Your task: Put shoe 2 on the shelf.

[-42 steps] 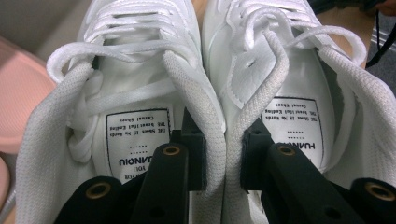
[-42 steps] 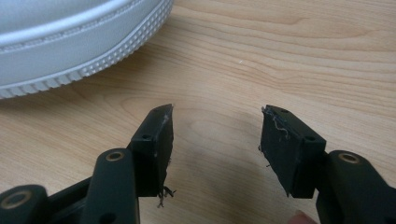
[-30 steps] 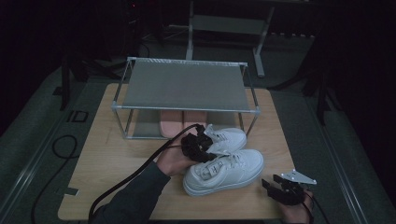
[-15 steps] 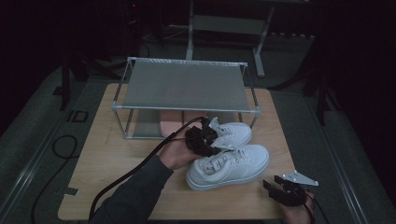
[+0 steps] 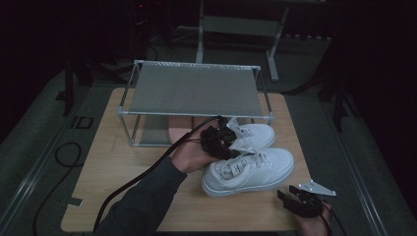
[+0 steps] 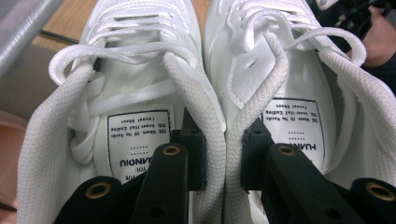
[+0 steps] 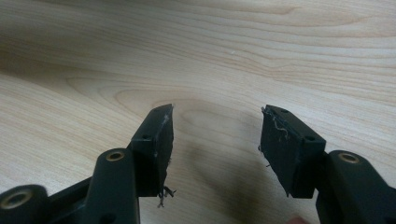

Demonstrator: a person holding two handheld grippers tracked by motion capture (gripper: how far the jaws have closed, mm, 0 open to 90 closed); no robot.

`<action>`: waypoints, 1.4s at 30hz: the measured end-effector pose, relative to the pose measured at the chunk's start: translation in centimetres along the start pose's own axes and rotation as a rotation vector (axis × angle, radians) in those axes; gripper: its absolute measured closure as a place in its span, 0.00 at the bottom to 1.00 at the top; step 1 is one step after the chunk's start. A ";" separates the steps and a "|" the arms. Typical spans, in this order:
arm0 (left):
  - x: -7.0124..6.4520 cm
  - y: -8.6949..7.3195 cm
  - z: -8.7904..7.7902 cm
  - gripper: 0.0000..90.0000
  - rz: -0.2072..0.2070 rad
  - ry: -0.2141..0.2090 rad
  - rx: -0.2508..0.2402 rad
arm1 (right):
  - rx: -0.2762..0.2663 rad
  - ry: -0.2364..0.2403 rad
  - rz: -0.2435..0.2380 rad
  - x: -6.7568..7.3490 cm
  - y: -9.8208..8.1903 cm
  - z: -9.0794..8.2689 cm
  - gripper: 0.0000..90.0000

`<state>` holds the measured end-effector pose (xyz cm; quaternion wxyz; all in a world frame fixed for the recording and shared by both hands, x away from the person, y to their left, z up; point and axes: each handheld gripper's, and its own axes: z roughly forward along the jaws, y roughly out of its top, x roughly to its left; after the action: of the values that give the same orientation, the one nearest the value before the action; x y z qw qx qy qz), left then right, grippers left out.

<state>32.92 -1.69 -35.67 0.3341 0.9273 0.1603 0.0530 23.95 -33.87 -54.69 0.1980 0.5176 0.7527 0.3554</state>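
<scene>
Two white sneakers sit side by side in front of the rack, the near one [image 5: 255,172] and the far one [image 5: 258,135]. My left gripper [image 5: 223,142] comes at their heels, held by a hand in a dark sleeve. In the left gripper view, one jaw is inside each sneaker, left [image 6: 135,79] and right [image 6: 294,70]. My left gripper [image 6: 224,156] is shut on the two touching inner collars. My right gripper [image 5: 291,197] rests at the table's near right corner. In its own view my right gripper [image 7: 217,140] stands open over bare wood.
A metal rack with a grey mesh top [image 5: 194,91] stands at the back of the wooden table [image 5: 118,167]. Something pinkish [image 5: 177,132] lies under it. A black cable [image 5: 133,184] trails from the left gripper. Another hand [image 6: 380,42] shows beyond the sneakers.
The left gripper has risen and shifted right and toward the rack, with both sneakers pinched in it. The right gripper has stayed put.
</scene>
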 end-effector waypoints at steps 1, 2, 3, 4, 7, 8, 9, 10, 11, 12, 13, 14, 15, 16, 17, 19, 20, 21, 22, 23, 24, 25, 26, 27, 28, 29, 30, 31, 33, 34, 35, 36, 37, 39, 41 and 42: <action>0.0 0.1 -0.1 0.85 0.005 -0.003 0.001 | 0.000 0.000 -0.001 0.0 0.0 0.0 0.48; 0.0 0.2 -0.2 0.85 0.003 -0.006 -0.001 | 0.000 0.000 0.000 0.0 0.0 0.0 0.48; 0.0 0.3 -0.3 0.85 0.003 -0.008 -0.003 | 0.000 0.000 0.000 0.0 0.0 0.0 0.48; -0.1 0.4 -0.4 0.85 0.006 -0.007 -0.004 | 0.000 0.000 0.000 0.0 0.0 0.0 0.48; -0.2 0.8 -0.8 0.85 0.016 -0.006 -0.005 | 0.001 0.000 0.000 0.0 0.0 0.0 0.48; -0.2 0.8 -0.8 0.85 0.016 -0.006 -0.005 | 0.003 0.000 0.000 0.0 0.0 0.1 0.48; -0.3 1.0 -1.1 0.85 0.021 -0.009 -0.011 | 0.004 0.000 0.000 0.0 0.0 0.1 0.48; -0.4 1.2 -1.2 0.85 0.018 -0.011 -0.018 | 0.005 0.000 0.001 0.0 0.0 0.1 0.48; -0.4 1.3 -1.4 0.85 0.017 -0.013 -0.020 | 0.004 0.000 -0.001 0.0 0.0 0.1 0.48; -0.4 1.5 -1.6 0.85 0.021 -0.017 -0.019 | 0.005 0.000 0.001 0.0 0.0 0.1 0.48; -0.5 1.6 -1.7 0.85 0.023 -0.013 -0.024 | 0.005 0.000 0.001 0.0 0.0 0.1 0.48; -0.5 1.6 -1.7 0.85 0.023 -0.013 -0.024 | 0.005 0.000 0.001 0.0 0.0 0.1 0.48; -0.7 1.9 -2.0 0.85 0.027 -0.009 -0.026 | 0.006 0.001 0.000 0.0 0.0 0.1 0.48; -0.8 2.0 -2.1 0.85 0.024 -0.010 -0.033 | 0.004 0.001 0.002 0.0 0.0 0.1 0.48; -0.7 2.2 -2.3 0.85 0.029 -0.012 -0.031 | 0.004 0.001 0.003 0.0 0.0 0.0 0.48; -0.7 2.4 -2.6 0.85 0.026 -0.012 -0.039 | 0.004 0.002 0.004 -0.1 -0.1 0.0 0.48; -0.7 2.6 -2.8 0.85 0.029 -0.008 -0.040 | 0.004 0.002 0.005 -0.1 -0.1 0.0 0.48; -0.7 2.7 -2.9 0.85 0.033 -0.007 -0.040 | 0.004 0.002 0.006 -0.1 -0.1 0.0 0.48; -0.7 2.9 -3.1 0.85 0.031 -0.005 -0.040 | 0.004 0.002 0.006 -0.1 -0.1 0.0 0.48; -0.6 3.0 -3.3 0.85 0.032 -0.008 -0.042 | 0.004 0.002 0.006 -0.1 -0.1 0.1 0.48; -0.6 3.1 -3.4 0.85 0.030 -0.011 -0.047 | 0.005 0.002 0.004 -0.1 -0.1 0.1 0.48; -0.5 3.2 -3.5 0.85 0.032 -0.012 -0.047 | 0.005 0.002 0.005 -0.1 -0.1 0.1 0.48; -0.5 3.2 -3.6 0.85 0.030 -0.017 -0.051 | 0.005 0.002 0.005 -0.1 -0.1 0.1 0.48; -0.5 3.3 -3.7 0.85 0.032 -0.020 -0.052 | 0.005 0.002 0.006 -0.1 -0.1 0.1 0.48; -0.5 3.3 -3.7 0.85 0.032 -0.020 -0.052 | 0.005 0.002 0.006 -0.1 -0.1 0.1 0.48; -0.5 3.3 -3.7 0.85 0.032 -0.020 -0.052 | 0.006 0.002 0.007 -0.1 -0.1 0.1 0.48; -0.6 3.5 -4.0 0.85 0.037 -0.020 -0.055 | 0.005 0.002 0.007 -0.1 -0.1 0.1 0.48; -0.6 3.6 -4.1 0.85 0.042 -0.021 -0.054 | 0.006 0.002 0.007 -0.1 -0.1 0.1 0.48; -0.6 3.7 -4.3 0.85 0.041 -0.019 -0.057 | 0.006 0.002 0.005 -0.1 -0.1 0.1 0.48; -0.6 3.7 -4.3 0.85 0.041 -0.019 -0.057 | 0.006 0.002 0.005 -0.1 -0.1 0.1 0.48; -0.6 3.7 -4.3 0.85 0.041 -0.019 -0.057 | 0.006 0.002 0.006 -0.1 -0.1 0.1 0.48; -0.4 3.9 -4.6 0.85 0.038 -0.018 -0.066 | 0.005 0.002 0.006 -0.1 -0.1 0.1 0.48; -0.4 3.9 -4.6 0.85 0.038 -0.018 -0.066 | 0.005 0.002 0.006 -0.1 -0.1 0.1 0.48; -0.1 3.9 -4.8 0.85 0.031 -0.018 -0.075 | 0.006 0.002 0.007 -0.1 -0.1 0.1 0.48; 0.1 4.0 -5.0 0.85 0.023 -0.010 -0.080 | 0.006 0.002 0.006 -0.1 -0.1 0.1 0.48; 0.2 4.1 -5.0 0.85 0.022 -0.006 -0.081 | 0.006 0.002 0.006 -0.1 -0.1 0.1 0.48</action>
<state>33.15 -1.57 -29.20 0.3713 0.9149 0.1466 0.0603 23.99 -33.92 -54.79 0.1946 0.5198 0.7525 0.3545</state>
